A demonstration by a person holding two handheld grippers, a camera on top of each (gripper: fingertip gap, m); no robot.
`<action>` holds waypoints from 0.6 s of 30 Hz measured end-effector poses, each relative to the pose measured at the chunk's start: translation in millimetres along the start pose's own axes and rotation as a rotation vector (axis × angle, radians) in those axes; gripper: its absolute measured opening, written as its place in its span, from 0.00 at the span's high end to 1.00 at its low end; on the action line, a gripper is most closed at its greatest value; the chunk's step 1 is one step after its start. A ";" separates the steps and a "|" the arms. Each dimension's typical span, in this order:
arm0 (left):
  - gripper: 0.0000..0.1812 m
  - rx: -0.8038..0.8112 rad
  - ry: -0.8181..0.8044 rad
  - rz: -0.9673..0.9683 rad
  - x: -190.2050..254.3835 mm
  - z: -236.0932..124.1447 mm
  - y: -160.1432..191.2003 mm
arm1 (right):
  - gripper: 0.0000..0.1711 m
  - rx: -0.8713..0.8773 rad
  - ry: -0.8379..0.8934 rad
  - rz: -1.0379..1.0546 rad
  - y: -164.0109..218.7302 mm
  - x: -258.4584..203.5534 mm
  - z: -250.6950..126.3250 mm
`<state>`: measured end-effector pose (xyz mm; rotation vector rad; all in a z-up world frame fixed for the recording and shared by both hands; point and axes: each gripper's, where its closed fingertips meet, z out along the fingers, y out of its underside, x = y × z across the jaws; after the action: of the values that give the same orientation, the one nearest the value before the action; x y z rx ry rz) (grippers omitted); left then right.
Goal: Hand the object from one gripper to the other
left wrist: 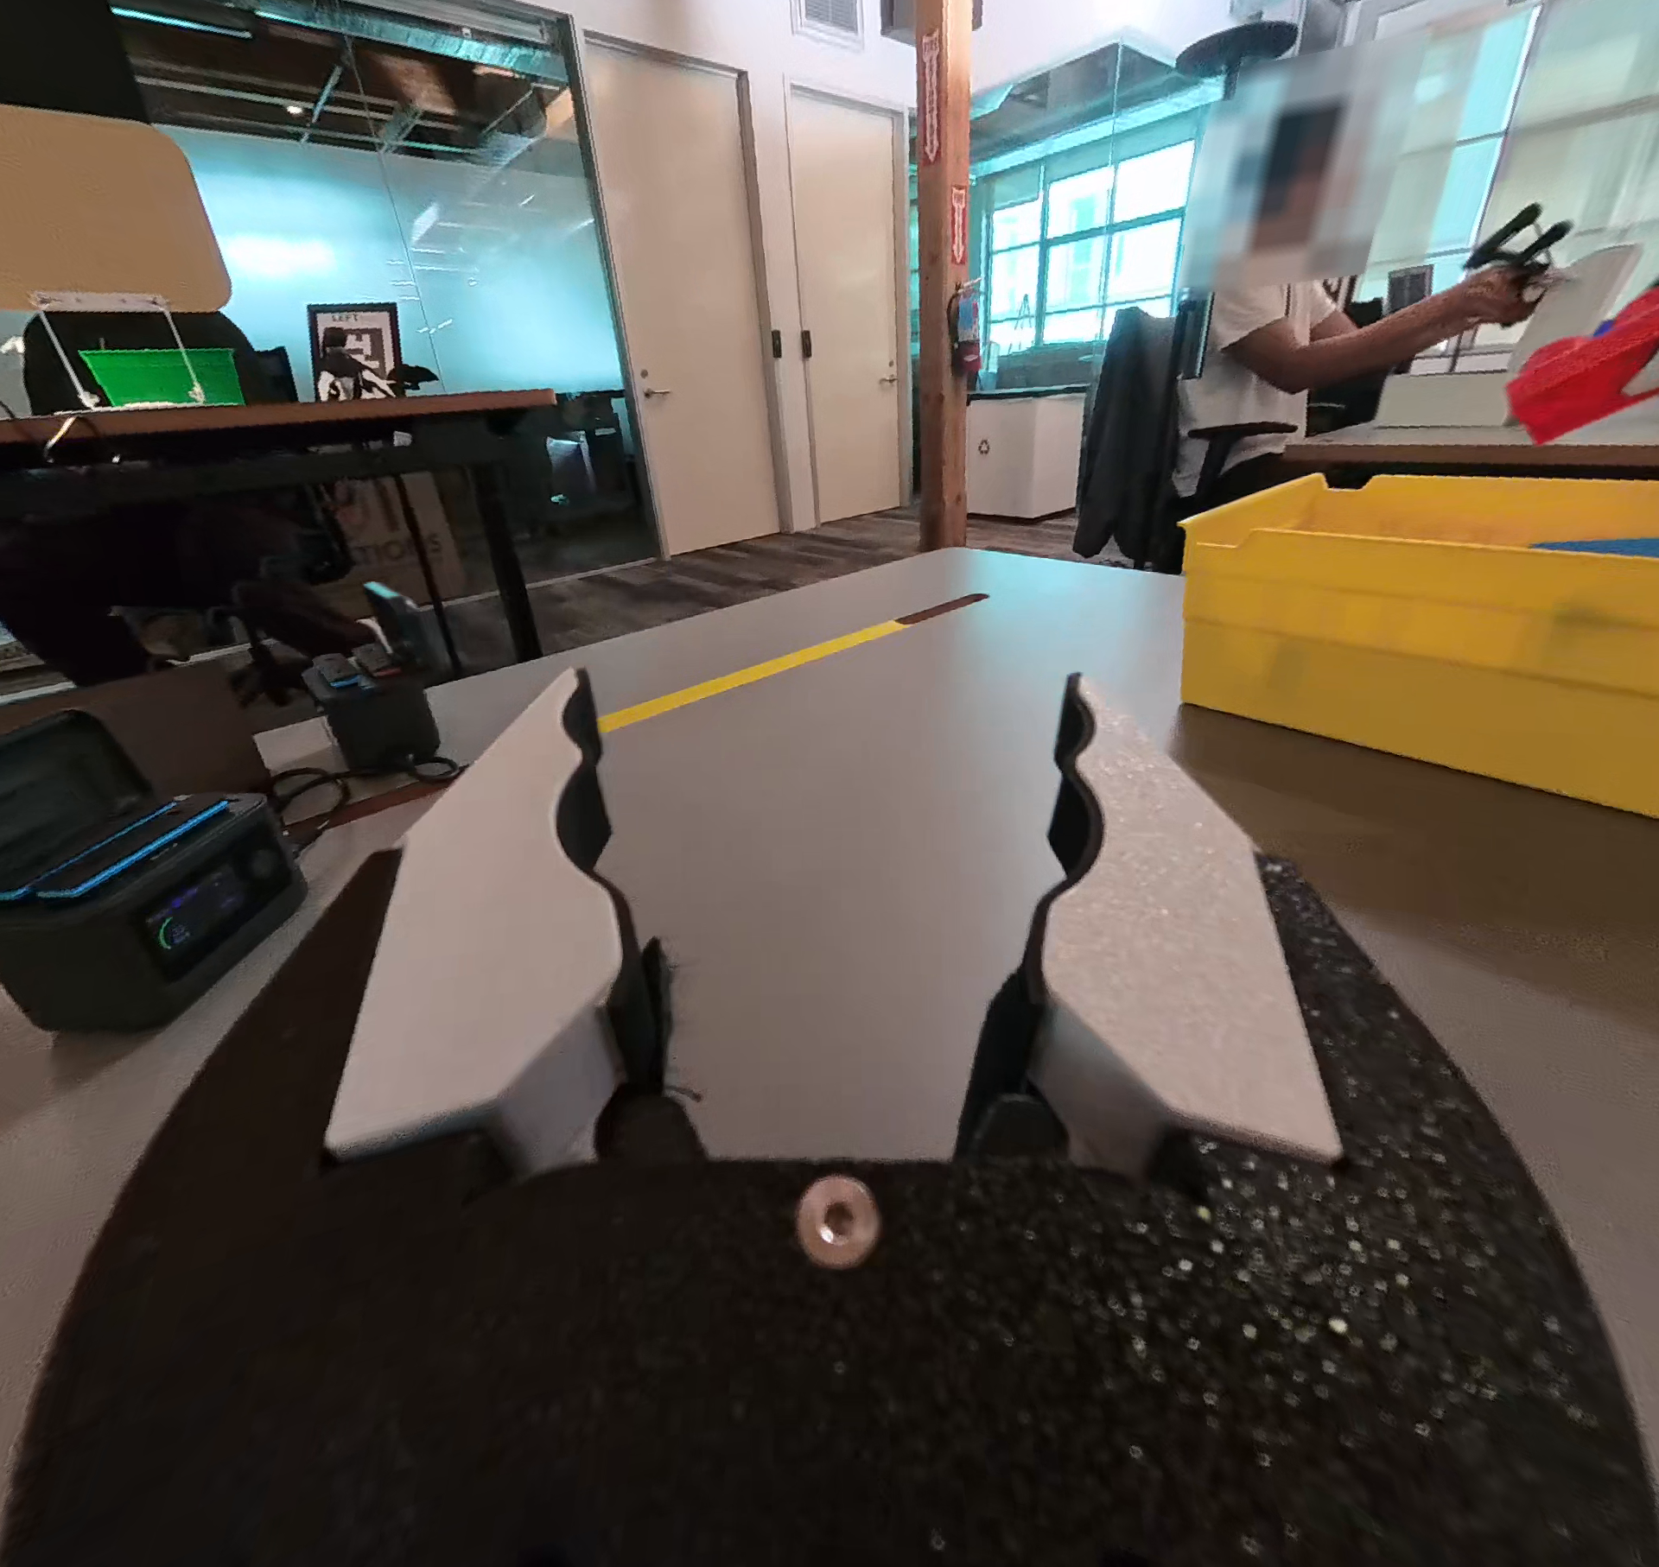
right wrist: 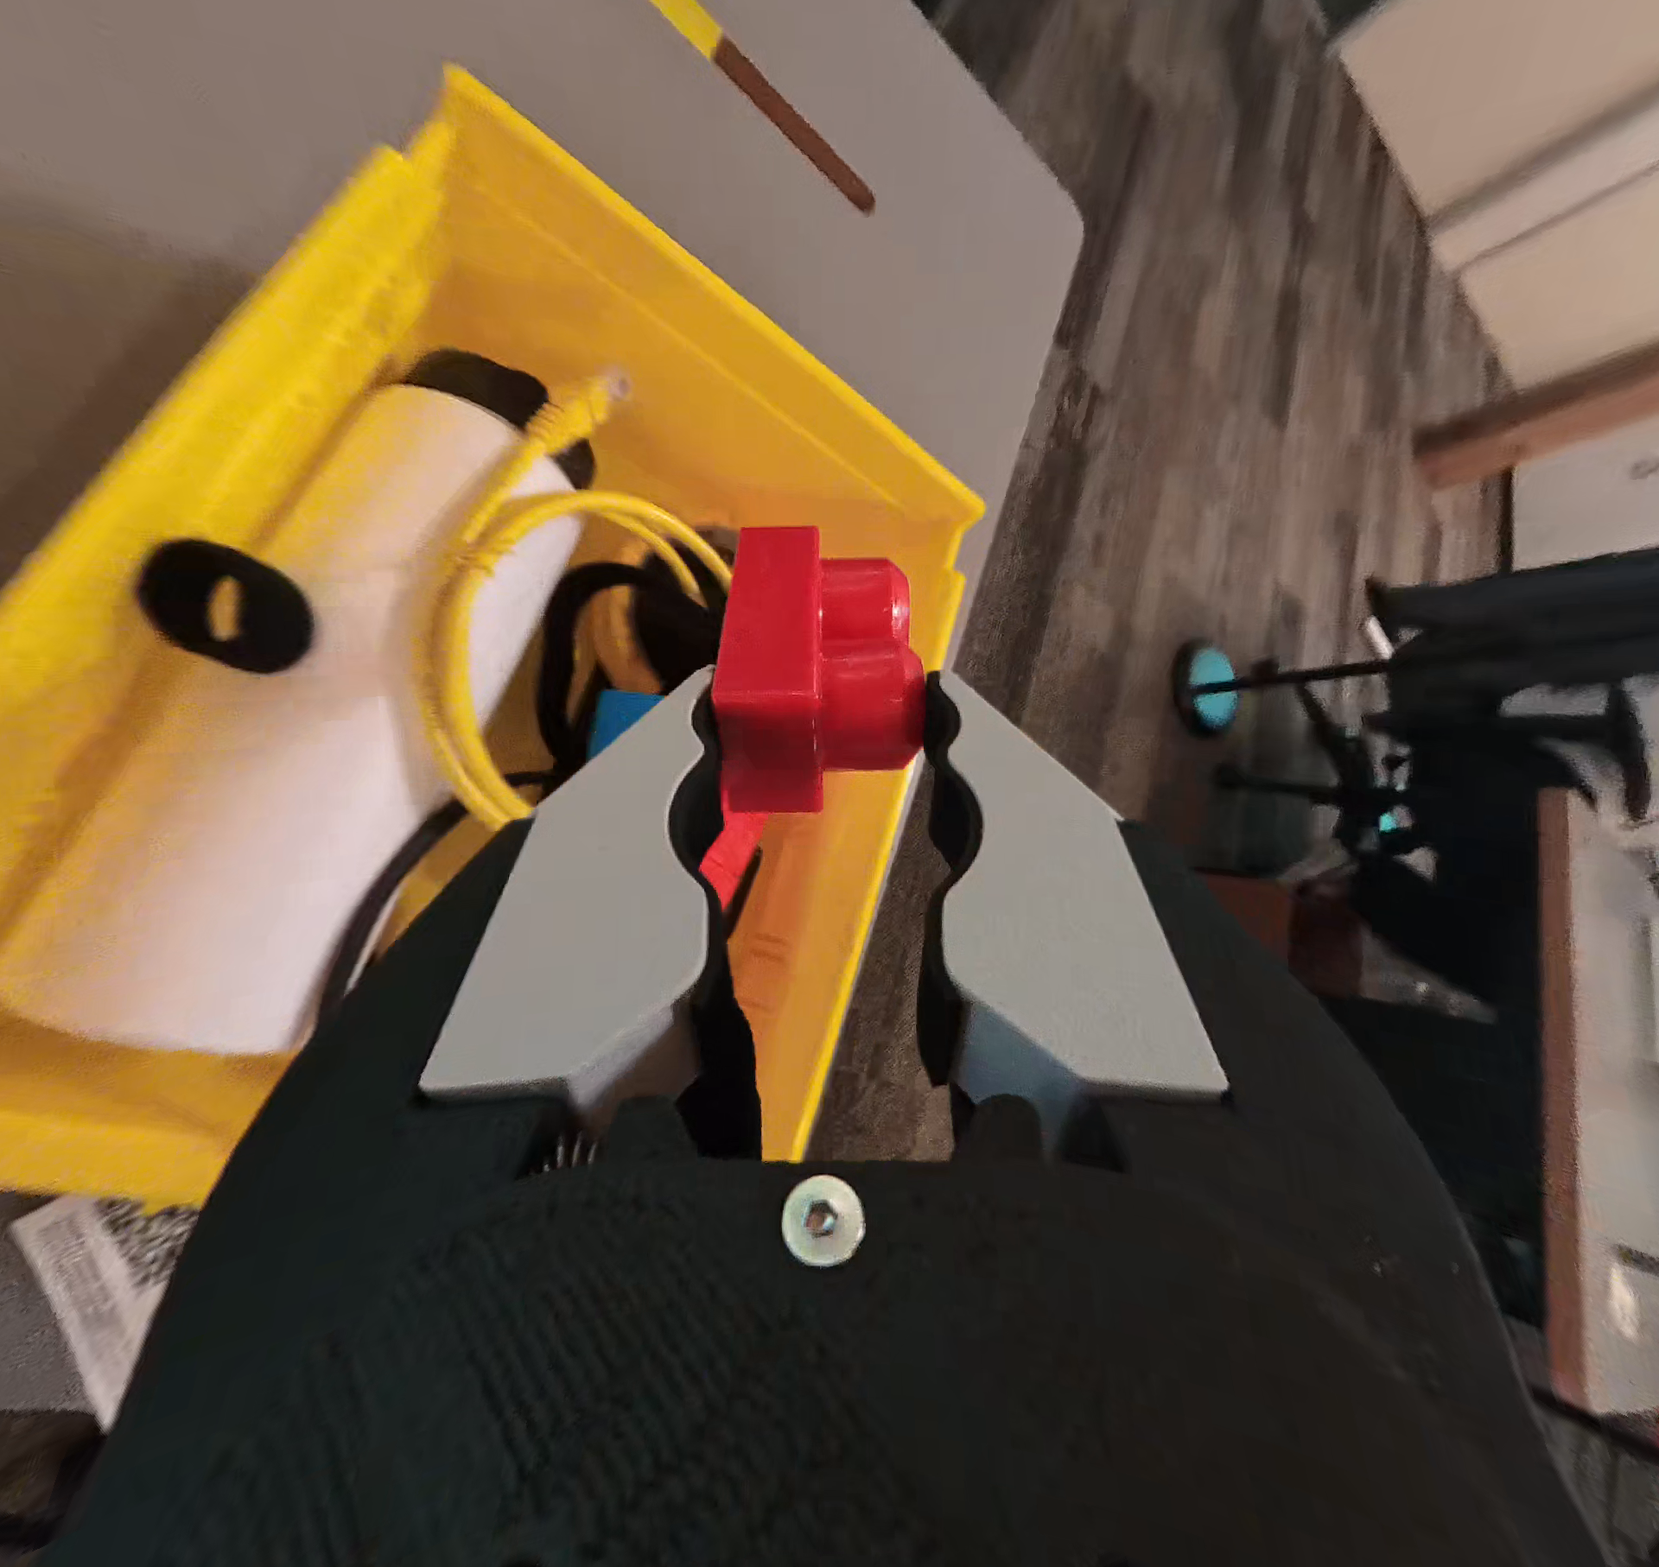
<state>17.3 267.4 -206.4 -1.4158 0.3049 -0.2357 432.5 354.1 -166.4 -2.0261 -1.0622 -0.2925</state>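
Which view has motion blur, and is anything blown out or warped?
Right wrist view: motion-blurred surroundings, with the yellow bin and white roll smeared; the right claw and its red block stay fairly crisp. Left wrist view: mostly sharp, windows bright and washed out, fisheye bending the wooden post, soft glare on the table between the open left claw.

Writing is borne by a framed poster (left wrist: 353, 350) far left of the left claw (left wrist: 830, 698), by a small screen (left wrist: 199, 923), and by a printed sheet (right wrist: 85, 1273); none is repeated.
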 end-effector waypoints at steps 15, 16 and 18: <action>0.24 0.037 -0.042 0.047 12.3 -14.2 -8.0 | 0.49 0.195 0.073 0.225 -73.9 -23.5 -45.2; 0.27 0.021 -0.029 0.050 20.2 -16.9 -6.9 | 0.49 0.301 0.021 0.229 -101.5 -43.3 -58.5; 0.33 -0.012 0.009 0.037 41.5 -22.8 -10.4 | 0.51 0.525 -0.123 0.227 -155.4 -93.2 -82.2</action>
<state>48.6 230.6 -201.8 -1.4204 0.3404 -0.2103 267.9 287.5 -76.6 -1.6762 -0.8590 0.2147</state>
